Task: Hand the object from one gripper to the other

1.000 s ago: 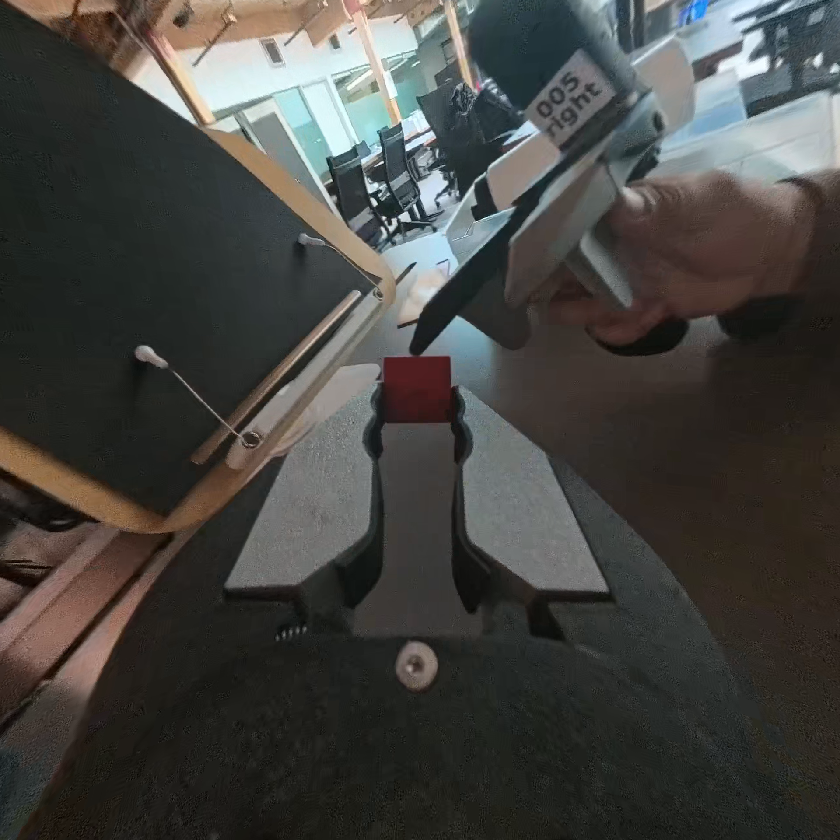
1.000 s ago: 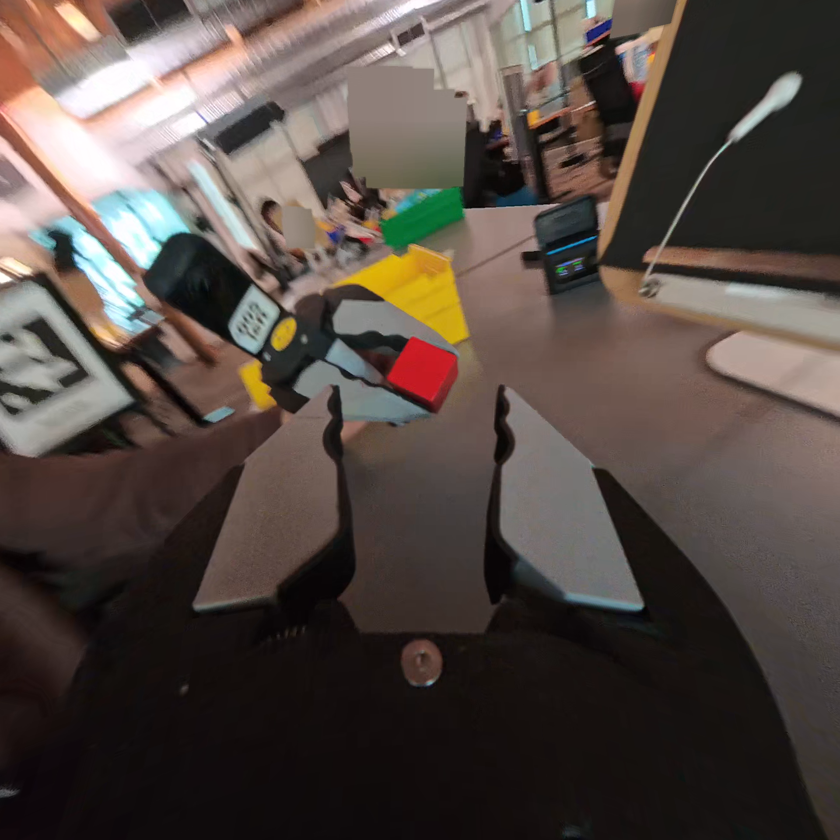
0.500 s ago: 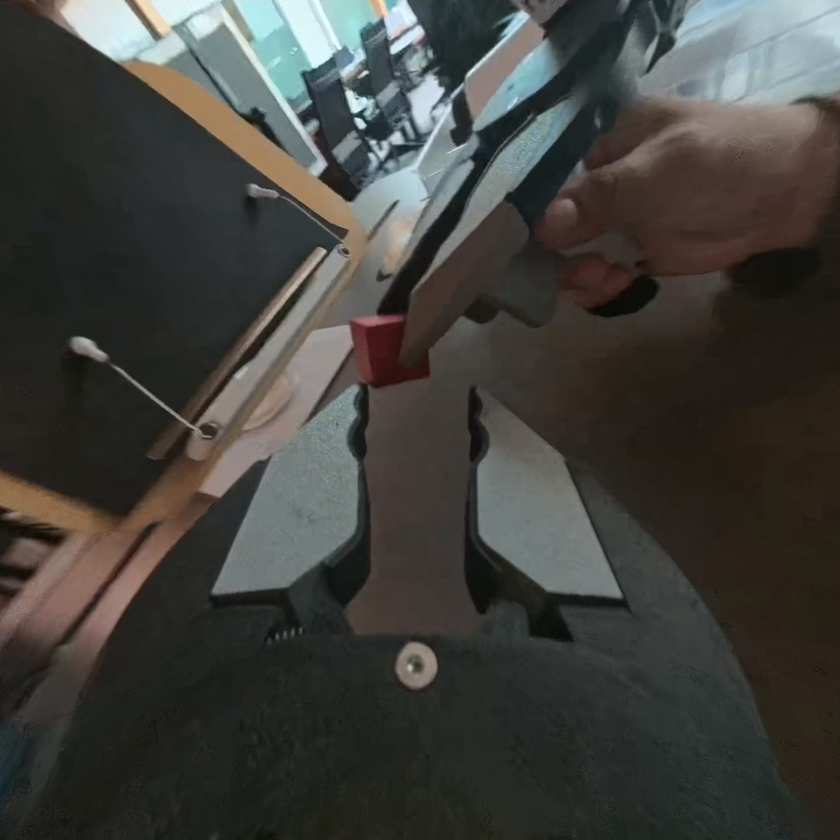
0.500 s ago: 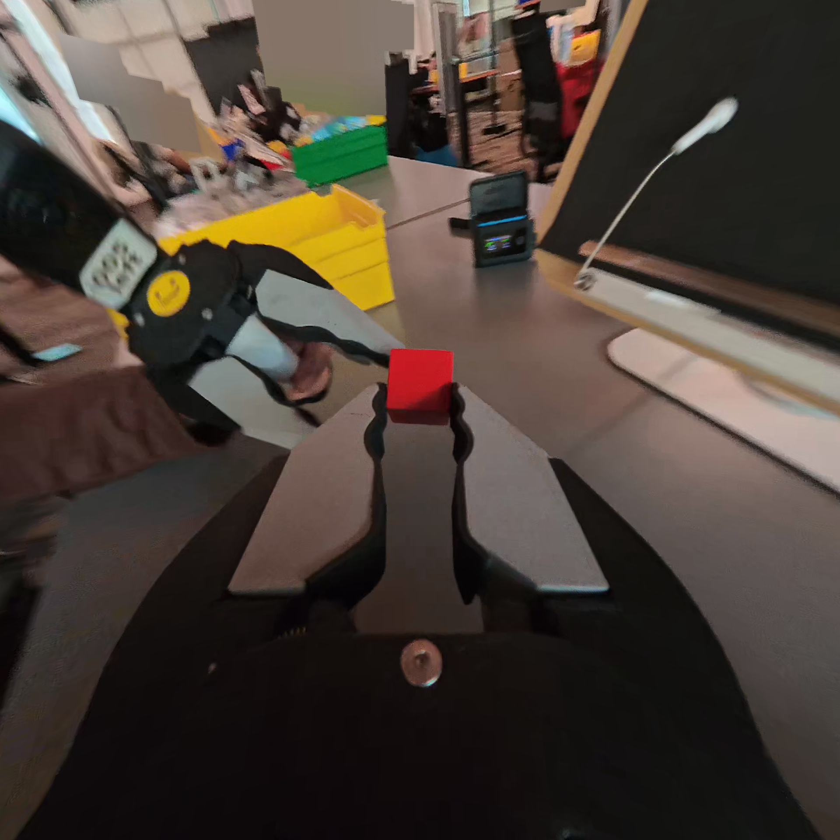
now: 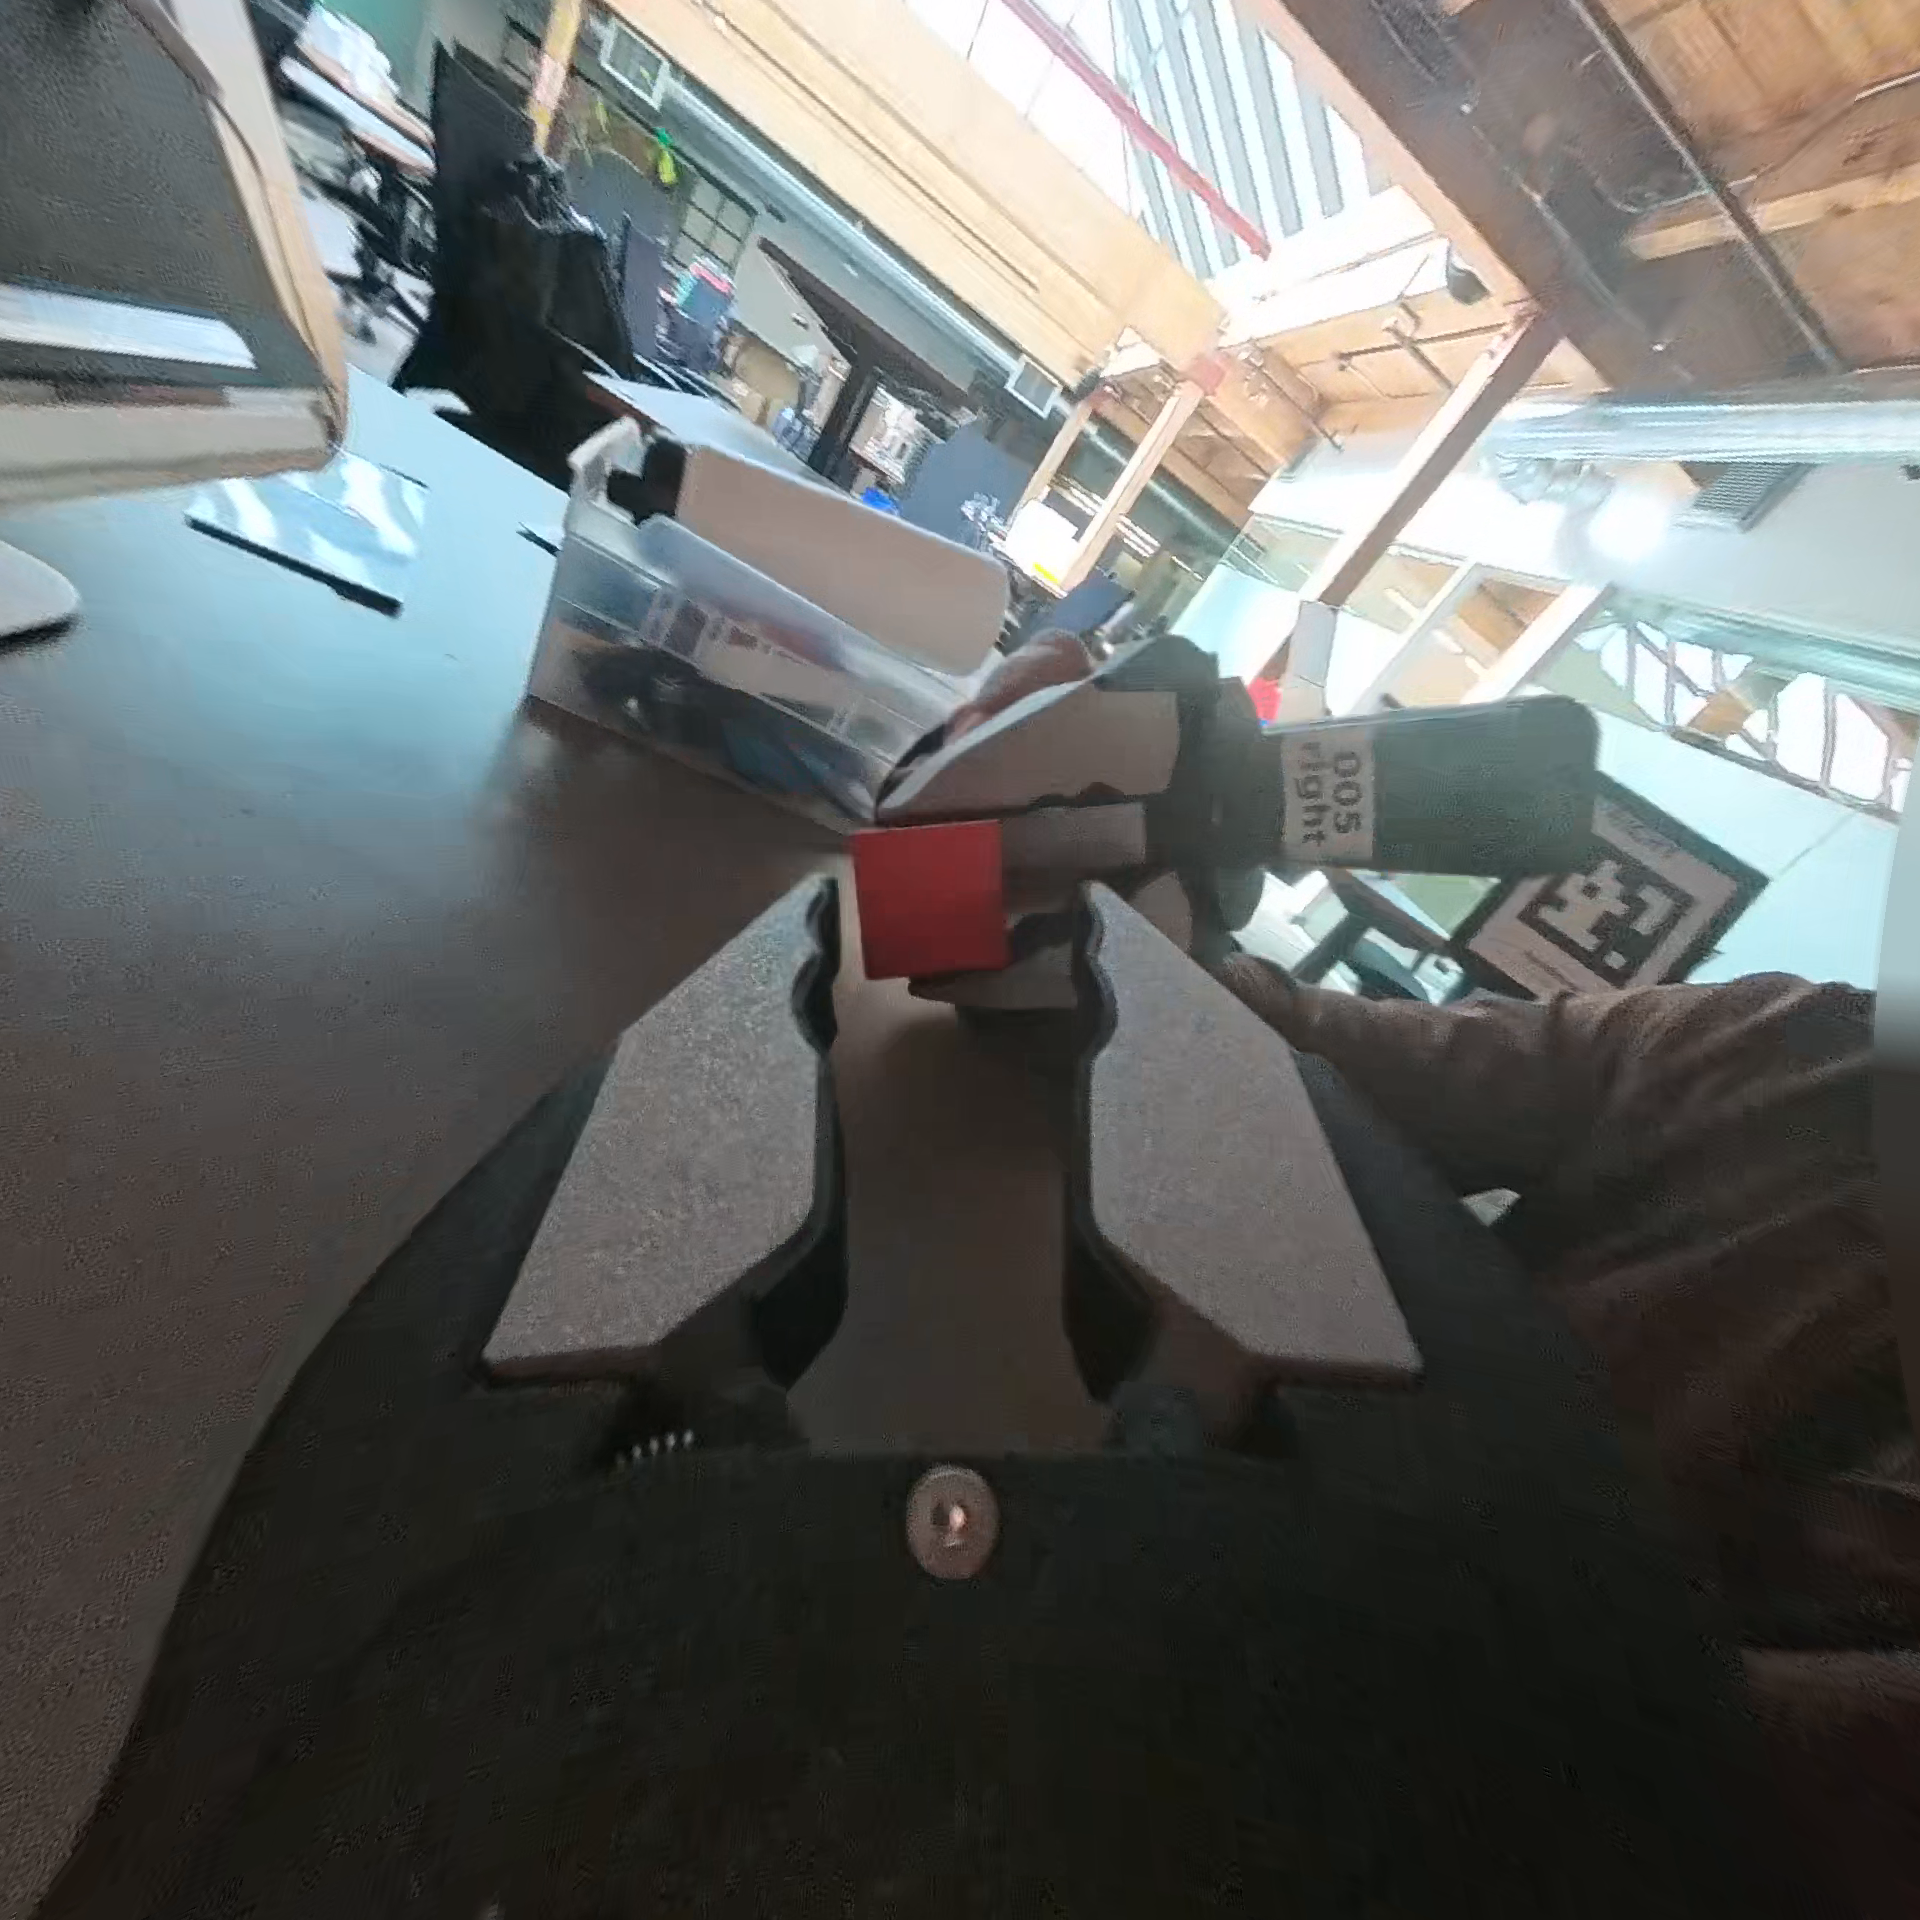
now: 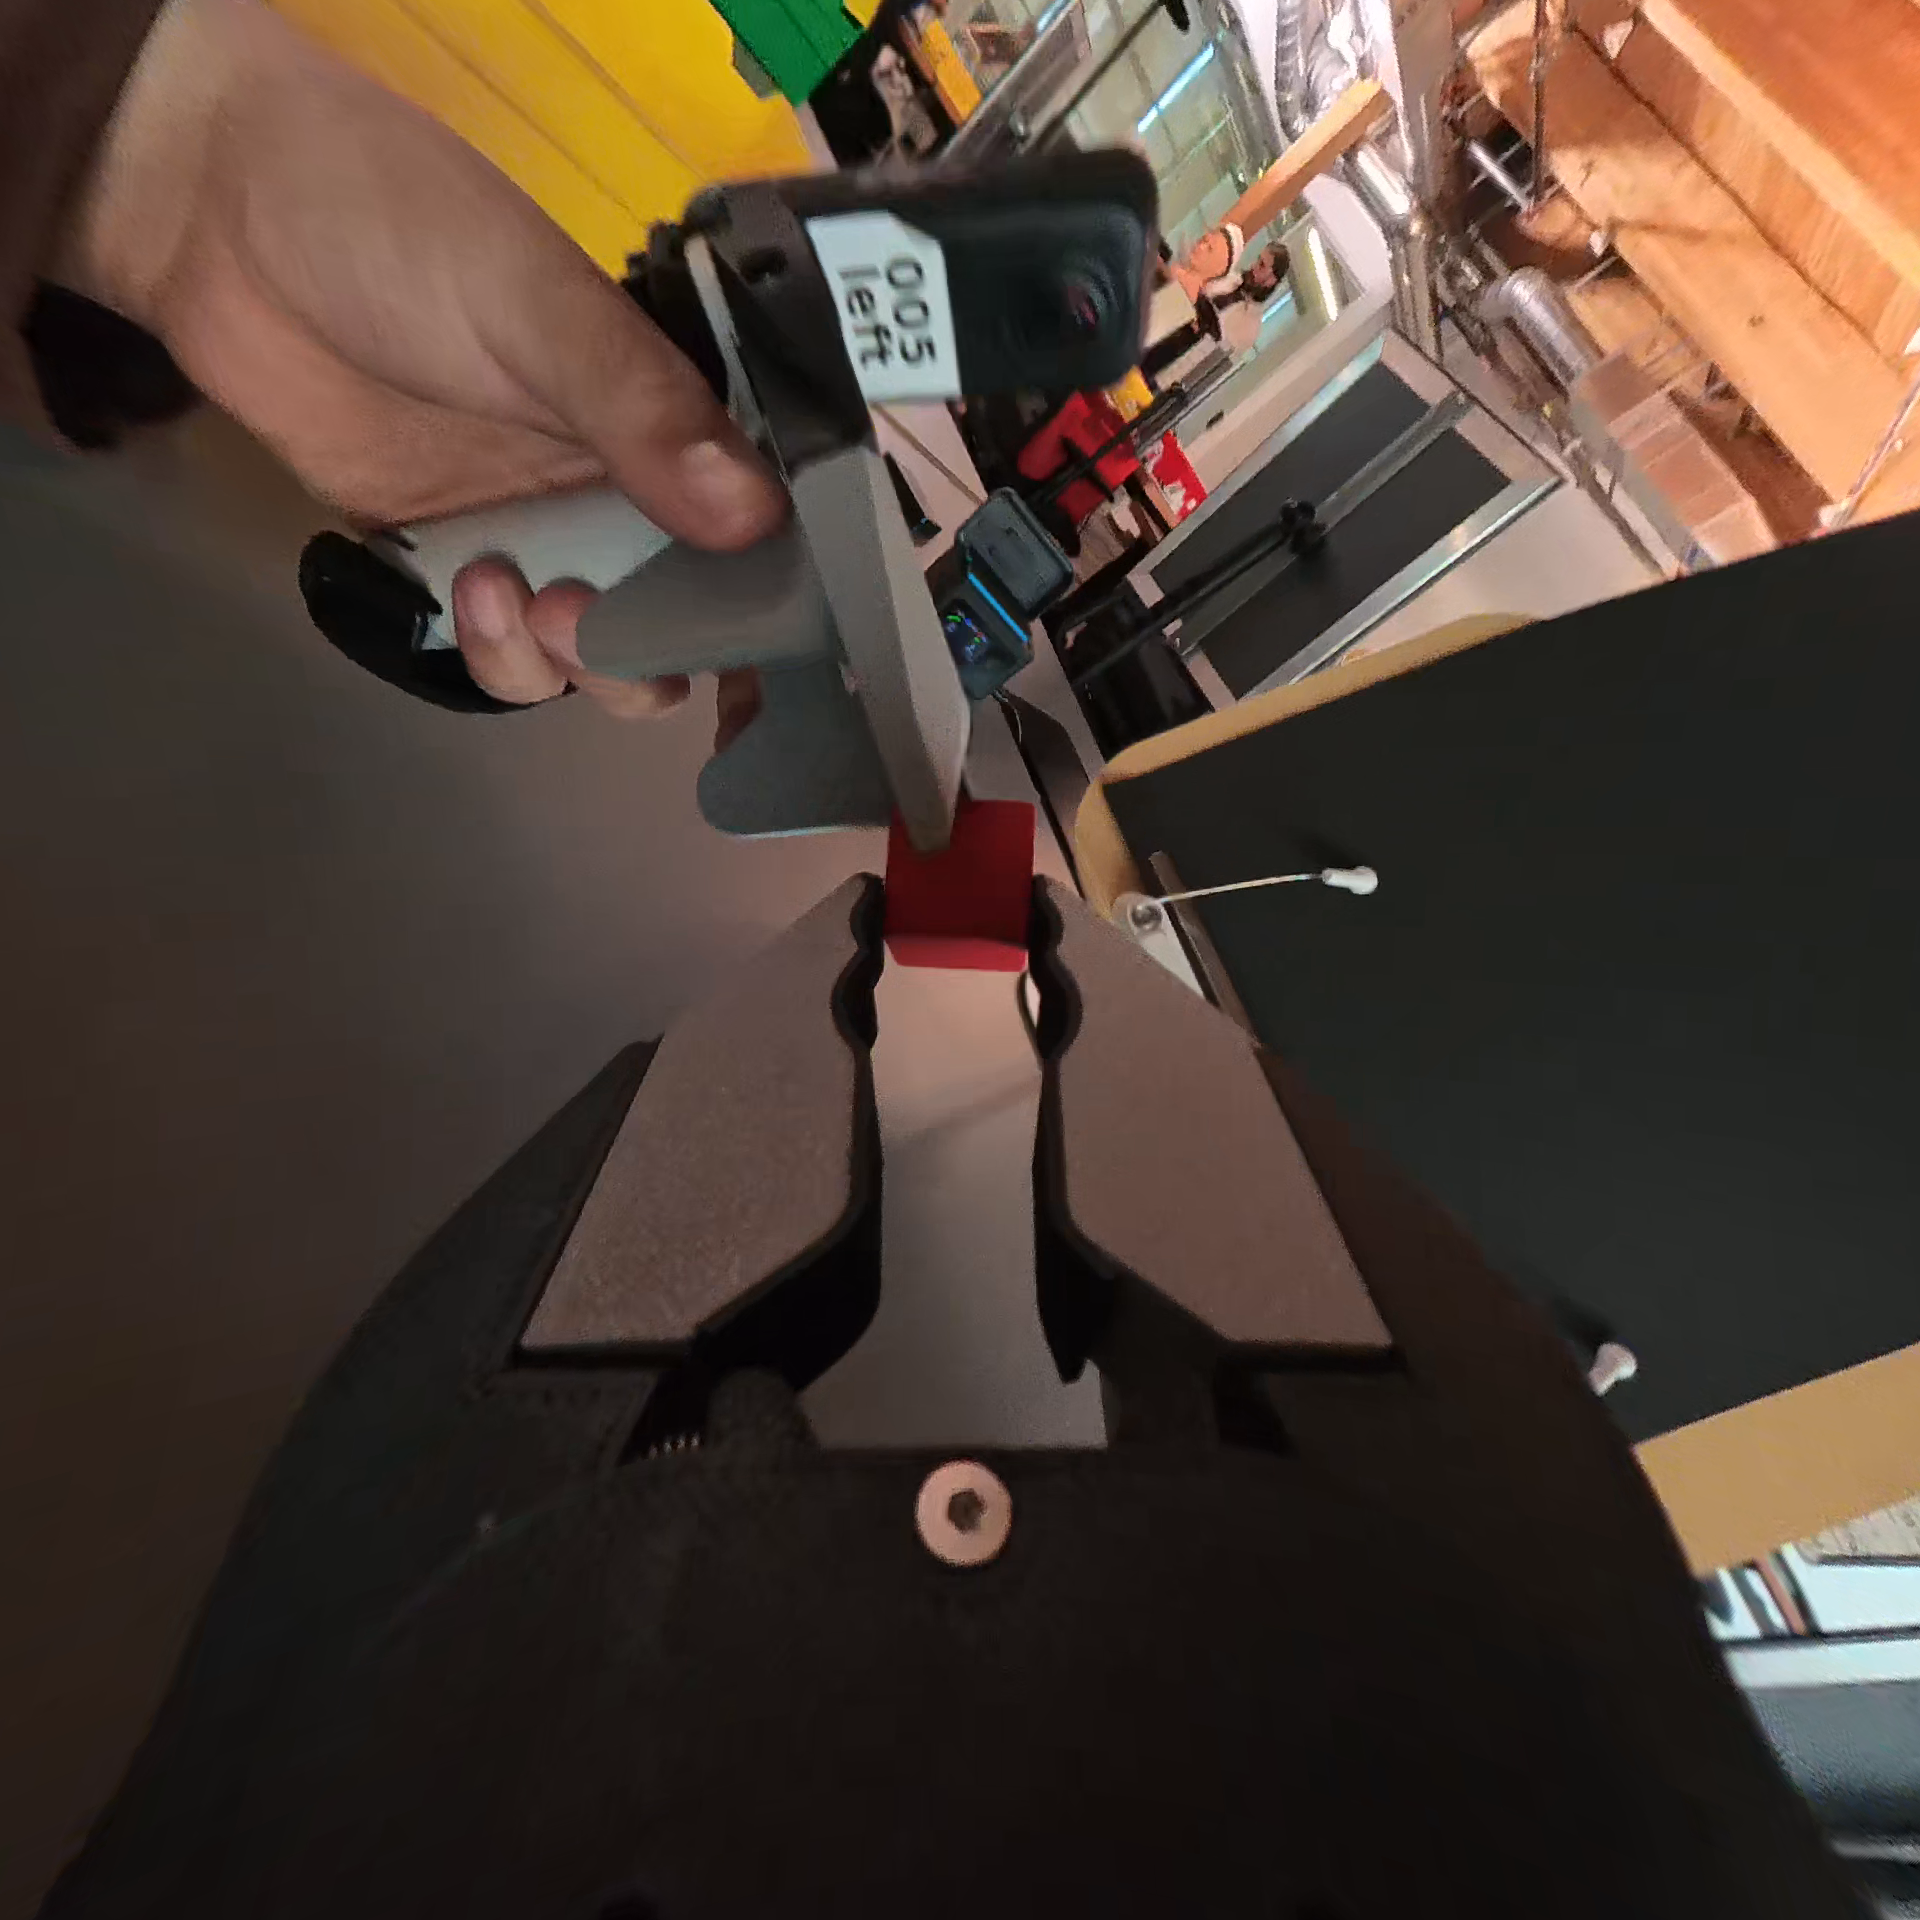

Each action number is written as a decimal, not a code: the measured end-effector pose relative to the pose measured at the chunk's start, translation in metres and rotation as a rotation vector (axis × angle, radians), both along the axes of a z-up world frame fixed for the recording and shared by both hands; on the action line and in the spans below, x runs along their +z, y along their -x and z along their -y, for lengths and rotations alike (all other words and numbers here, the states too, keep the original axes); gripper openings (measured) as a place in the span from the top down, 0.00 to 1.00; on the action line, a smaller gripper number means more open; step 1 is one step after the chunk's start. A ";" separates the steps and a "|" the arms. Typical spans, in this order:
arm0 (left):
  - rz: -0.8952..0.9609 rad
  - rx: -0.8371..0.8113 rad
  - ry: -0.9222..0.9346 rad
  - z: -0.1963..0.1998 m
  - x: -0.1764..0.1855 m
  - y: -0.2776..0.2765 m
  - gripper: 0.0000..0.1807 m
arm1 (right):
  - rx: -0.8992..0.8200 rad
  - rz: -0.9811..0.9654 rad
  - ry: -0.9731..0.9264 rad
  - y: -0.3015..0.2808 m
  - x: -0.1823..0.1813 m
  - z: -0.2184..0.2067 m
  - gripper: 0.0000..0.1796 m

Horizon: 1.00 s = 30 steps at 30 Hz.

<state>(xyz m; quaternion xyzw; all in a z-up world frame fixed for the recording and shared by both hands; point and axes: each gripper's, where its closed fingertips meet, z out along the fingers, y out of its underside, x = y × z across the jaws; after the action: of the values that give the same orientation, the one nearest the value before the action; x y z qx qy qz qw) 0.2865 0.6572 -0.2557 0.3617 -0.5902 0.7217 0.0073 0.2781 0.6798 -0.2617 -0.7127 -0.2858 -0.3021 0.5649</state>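
The red cube (image 6: 961, 899) is clamped between the tips of my right gripper (image 6: 956, 914), which is shut on it above the table. In the left wrist view the cube (image 5: 930, 899) sits in the gap between the fingertips of my left gripper (image 5: 956, 904). That gripper is open, and the cube is nearer its left finger. The right gripper's fingers (image 5: 1049, 743) reach in from the right. In the right wrist view one of the left gripper's fingers (image 6: 894, 665) comes down from above and overlaps the cube's top left corner.
A black board with a tan edge (image 6: 1558, 935) stands close on the right. On the dark table (image 5: 260, 831) are a clear plastic box (image 5: 748, 644), yellow bins (image 6: 582, 104) and a small device with a screen (image 6: 997, 592). A hand (image 6: 416, 343) holds the left gripper. Left and right tips are no more than a few centimetres apart.
One second ago my left gripper held the cube and my right was open. My right gripper then shut on it and my left opened. Both grippers have since turned, staying close together.
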 end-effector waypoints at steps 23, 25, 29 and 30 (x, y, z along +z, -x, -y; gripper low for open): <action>0.471 0.535 -0.942 -0.014 -0.022 -0.025 0.86 | 0.216 -1.326 0.142 -0.011 -0.011 -0.008 0.85; 0.478 0.527 -0.948 -0.012 -0.023 -0.024 0.86 | 0.248 -1.361 0.169 -0.009 -0.011 -0.006 0.85; 0.338 0.446 -0.906 -0.014 -0.041 -0.025 0.73 | 0.179 -1.223 0.105 -0.026 -0.006 -0.002 0.85; 0.286 0.394 -0.859 -0.011 -0.047 -0.024 0.72 | 0.146 -1.160 0.080 -0.032 -0.003 0.000 0.85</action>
<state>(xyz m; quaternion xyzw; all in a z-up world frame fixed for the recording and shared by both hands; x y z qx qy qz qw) 0.3109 0.6686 -0.3025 0.3342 -0.7497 0.4434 -0.3601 0.3103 0.6798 -0.2651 -0.7608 0.0103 0.1880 0.6211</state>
